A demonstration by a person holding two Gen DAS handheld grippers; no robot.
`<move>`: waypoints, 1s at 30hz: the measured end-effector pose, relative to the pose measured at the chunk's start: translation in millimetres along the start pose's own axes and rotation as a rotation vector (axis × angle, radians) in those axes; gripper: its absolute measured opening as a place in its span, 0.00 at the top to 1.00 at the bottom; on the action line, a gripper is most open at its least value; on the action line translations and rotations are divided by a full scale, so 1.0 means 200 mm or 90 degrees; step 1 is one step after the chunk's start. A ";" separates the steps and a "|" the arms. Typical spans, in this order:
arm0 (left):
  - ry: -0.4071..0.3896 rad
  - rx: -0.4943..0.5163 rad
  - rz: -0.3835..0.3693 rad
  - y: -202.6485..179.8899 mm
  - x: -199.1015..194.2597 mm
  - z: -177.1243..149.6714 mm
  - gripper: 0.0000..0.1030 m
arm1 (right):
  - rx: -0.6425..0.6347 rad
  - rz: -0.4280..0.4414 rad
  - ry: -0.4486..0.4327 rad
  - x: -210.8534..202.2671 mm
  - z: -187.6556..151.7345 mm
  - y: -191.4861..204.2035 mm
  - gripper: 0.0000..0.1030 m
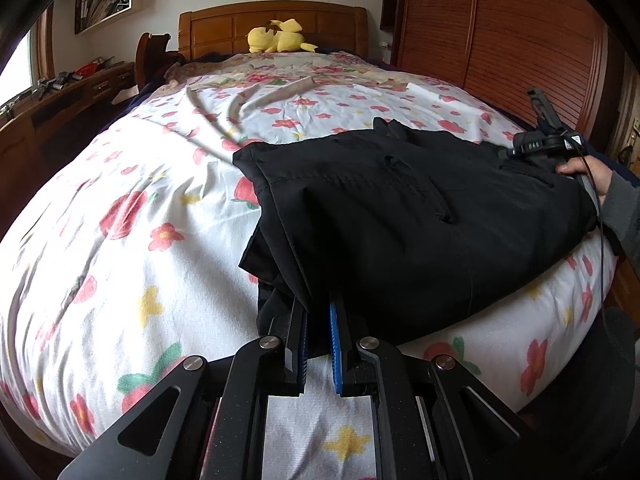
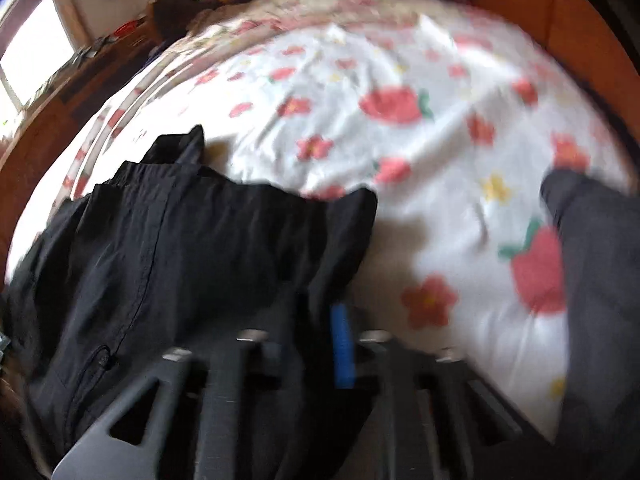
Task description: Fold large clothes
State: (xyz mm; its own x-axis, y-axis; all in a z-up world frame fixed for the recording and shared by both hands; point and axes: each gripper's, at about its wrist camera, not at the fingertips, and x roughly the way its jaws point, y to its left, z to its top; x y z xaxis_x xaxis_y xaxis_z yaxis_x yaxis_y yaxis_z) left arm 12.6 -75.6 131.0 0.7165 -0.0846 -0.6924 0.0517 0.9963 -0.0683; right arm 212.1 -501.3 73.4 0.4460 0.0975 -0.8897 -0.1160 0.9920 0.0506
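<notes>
Left tool (image 1: 318, 320) of mine is clamped on the near edge of the black trousers (image 1: 420, 208), cloth pinched between the black finger and the blue-padded one. My right tool (image 2: 318, 316) also has black cloth between its fingers, gripping the trousers (image 2: 168, 248) at their near edge, though that view is smeared by motion. From the left wrist camera the right tool (image 1: 540, 136) sits at 3 o'clock, at the far right end of the garment, with my hand (image 1: 588, 172) on its handle.

Folded into a thick dark slab of several layers, the trousers lie on the bed (image 1: 120, 220) toward its near right edge. A stitched seam runs along the top layer, and a small slit pocket shows near the middle. Loose layers bunch at the left end.

Around them the floral sheet (image 2: 400, 140) is white with red flowers and strawberries, and wrinkled. At 12 o'clock a yellow plush (image 1: 280, 38) rests against the wooden headboard (image 1: 224, 28). A wooden wardrobe (image 1: 500, 32) stands at 2 o'clock, a desk (image 1: 60, 100) at 10 o'clock. At 4 o'clock in the right view, a grey sleeve (image 2: 600, 280) covers part of the sheet.
</notes>
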 end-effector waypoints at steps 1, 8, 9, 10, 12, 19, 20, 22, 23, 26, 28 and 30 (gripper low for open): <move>-0.001 0.000 0.001 0.00 -0.01 0.00 0.91 | -0.008 -0.023 -0.024 -0.04 0.03 0.01 0.94; -0.018 0.009 0.016 -0.03 -0.05 0.02 0.91 | -0.012 -0.128 -0.066 -0.17 0.15 0.09 0.96; -0.018 0.011 0.018 -0.03 -0.05 0.02 0.91 | -0.025 -0.134 -0.074 -0.19 0.14 0.12 0.95; -0.019 0.012 0.020 -0.04 -0.06 0.01 0.91 | -0.036 -0.142 -0.087 -0.24 0.13 0.14 0.93; -0.020 0.014 0.025 -0.04 -0.06 0.00 0.91 | -0.045 -0.159 -0.103 -0.30 0.11 0.17 0.69; -0.017 0.016 0.027 -0.04 -0.07 0.00 0.91 | -0.095 -0.060 -0.140 -0.54 -0.25 0.36 0.57; -0.015 0.016 0.027 -0.03 -0.06 0.00 0.91 | -0.103 -0.043 -0.136 -0.55 -0.31 0.39 0.57; -0.011 0.017 0.028 -0.03 -0.06 0.00 0.90 | -0.122 -0.016 -0.121 -0.55 -0.43 0.45 0.57; -0.010 0.016 0.029 -0.03 -0.06 0.00 0.90 | -0.126 -0.006 -0.113 -0.55 -0.48 0.47 0.60; -0.008 0.014 0.031 -0.03 -0.05 0.00 0.90 | -0.135 -0.003 -0.096 -0.51 -0.57 0.49 0.62; -0.011 0.010 0.033 -0.03 -0.06 0.00 0.90 | -0.121 -0.016 -0.084 -0.46 -0.61 0.44 0.62; -0.014 0.003 0.032 -0.03 -0.07 -0.01 0.90 | -0.080 0.002 -0.054 -0.37 -0.64 0.35 0.62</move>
State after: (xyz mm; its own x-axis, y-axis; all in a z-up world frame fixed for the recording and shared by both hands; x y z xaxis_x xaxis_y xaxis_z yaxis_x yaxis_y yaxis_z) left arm 1.5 -79.6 139.2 0.7332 -0.0336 -0.6792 0.0186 0.9994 -0.0294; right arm 56.9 -450.4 85.0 0.5186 0.1132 -0.8475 -0.2259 0.9741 -0.0081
